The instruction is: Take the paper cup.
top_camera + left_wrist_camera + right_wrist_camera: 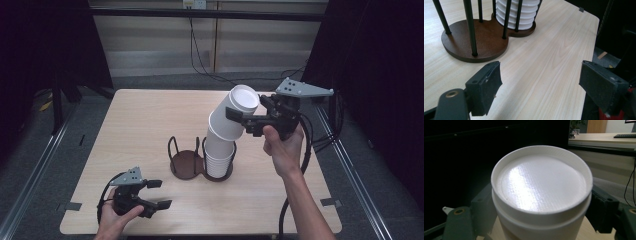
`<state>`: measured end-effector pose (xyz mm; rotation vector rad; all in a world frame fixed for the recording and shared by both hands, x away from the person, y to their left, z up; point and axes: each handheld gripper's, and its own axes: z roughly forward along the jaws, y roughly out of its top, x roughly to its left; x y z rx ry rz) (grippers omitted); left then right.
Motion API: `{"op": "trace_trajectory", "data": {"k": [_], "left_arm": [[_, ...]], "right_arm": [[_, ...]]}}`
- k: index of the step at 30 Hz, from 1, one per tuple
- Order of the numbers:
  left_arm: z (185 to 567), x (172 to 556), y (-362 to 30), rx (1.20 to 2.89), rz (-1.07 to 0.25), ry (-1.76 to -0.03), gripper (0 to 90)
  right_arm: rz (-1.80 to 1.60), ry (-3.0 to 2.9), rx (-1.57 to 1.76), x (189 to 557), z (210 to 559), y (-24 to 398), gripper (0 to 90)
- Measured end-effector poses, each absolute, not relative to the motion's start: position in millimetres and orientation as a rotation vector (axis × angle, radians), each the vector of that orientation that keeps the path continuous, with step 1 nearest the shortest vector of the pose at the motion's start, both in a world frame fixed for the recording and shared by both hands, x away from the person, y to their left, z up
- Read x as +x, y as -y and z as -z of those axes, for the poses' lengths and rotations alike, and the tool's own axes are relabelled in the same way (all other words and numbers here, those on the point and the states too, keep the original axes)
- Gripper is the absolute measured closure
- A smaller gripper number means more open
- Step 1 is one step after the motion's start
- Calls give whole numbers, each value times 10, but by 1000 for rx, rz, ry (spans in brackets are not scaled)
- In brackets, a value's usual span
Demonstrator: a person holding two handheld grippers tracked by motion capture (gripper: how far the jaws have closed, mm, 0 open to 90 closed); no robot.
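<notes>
A stack of white cups (219, 159), bottoms up, stands in the right ring of a brown two-ring holder (184, 166) at mid table. The top cup (243, 100) leans right, lifted off the stack, and a second cup (225, 126) below it tilts too. My right gripper (248, 108) is shut on the top cup; in the right gripper view the cup's base (541, 185) sits between the pads (482, 210). My left gripper (160, 194) rests open near the front left edge. In its own view its jaws (540, 85) stand wide apart before the holder's base (484, 37).
The holder's left ring holds nothing. The wooden table (145, 120) is bare around the holder. Cables (200, 55) run across the floor behind the table, and dark curtains hang on both sides.
</notes>
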<state>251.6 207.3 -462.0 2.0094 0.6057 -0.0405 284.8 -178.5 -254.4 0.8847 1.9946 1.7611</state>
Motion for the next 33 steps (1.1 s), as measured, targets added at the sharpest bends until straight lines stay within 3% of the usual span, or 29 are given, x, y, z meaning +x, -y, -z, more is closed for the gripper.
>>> {"op": "trace_trajectory", "data": {"k": [33], "left_arm": [[4163, 2529, -1751, 1910, 5, -433, 160]], "right_arm": [[-1814, -2216, 771, 2347, 2846, 1592, 229]]}}
